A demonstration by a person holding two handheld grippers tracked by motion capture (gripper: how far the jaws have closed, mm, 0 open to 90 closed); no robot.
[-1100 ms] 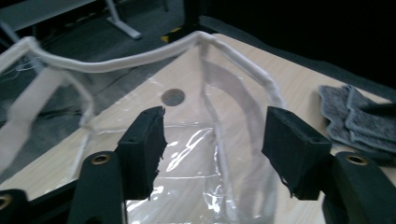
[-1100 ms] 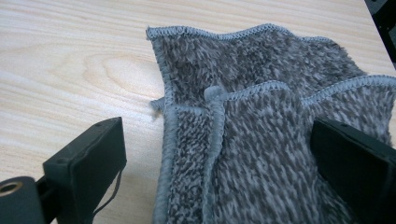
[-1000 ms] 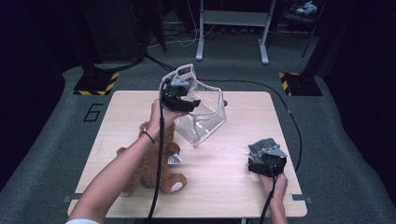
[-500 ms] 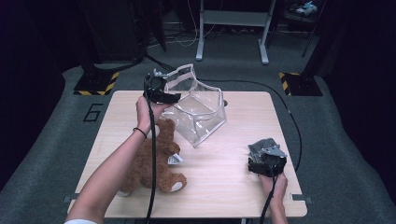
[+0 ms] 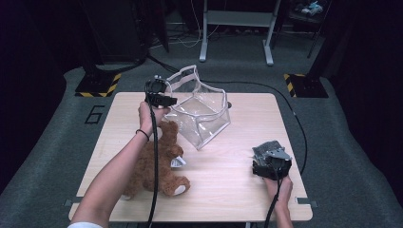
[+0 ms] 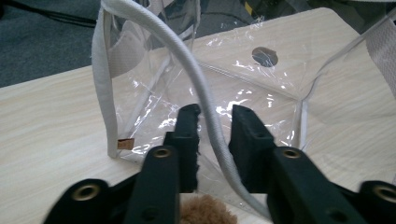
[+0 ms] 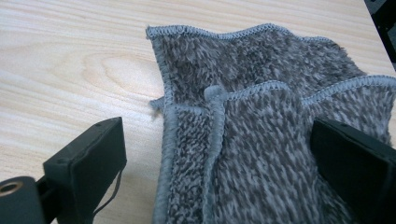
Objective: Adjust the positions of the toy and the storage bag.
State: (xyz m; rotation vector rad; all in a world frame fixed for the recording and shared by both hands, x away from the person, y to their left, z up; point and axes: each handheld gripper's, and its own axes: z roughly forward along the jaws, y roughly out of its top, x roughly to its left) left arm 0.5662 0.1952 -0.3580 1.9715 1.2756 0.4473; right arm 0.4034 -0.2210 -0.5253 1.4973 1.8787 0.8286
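Observation:
A clear plastic bag (image 5: 199, 114) with white trim stands open-mouthed on the wooden table (image 5: 237, 194). My left gripper (image 5: 161, 97) is at the bag's left rim. In the left gripper view its jaws (image 6: 217, 116) have just been closing around the white rim cord (image 6: 205, 93), which runs between them with a narrow gap still showing. A brown teddy bear (image 5: 154, 164) lies under my left forearm, and its fur (image 6: 205, 213) peeks up below the jaws. My right gripper (image 5: 272, 159) stands open near the front right, its jaws (image 7: 219, 140) wide apart over a folded grey towel (image 7: 261, 116).
The table's far edge lies just behind the bag, with a dark round hole (image 6: 264, 56) in the tabletop seen through the plastic. Beyond the table are grey carpet, cables and a metal stand (image 5: 235, 28). Bare wood lies between the bag and the towel (image 5: 267, 147).
My left hand has moved left and down from over the bag's mouth to its left rim, and its jaws have narrowed around the cord. The right hand has stayed put.

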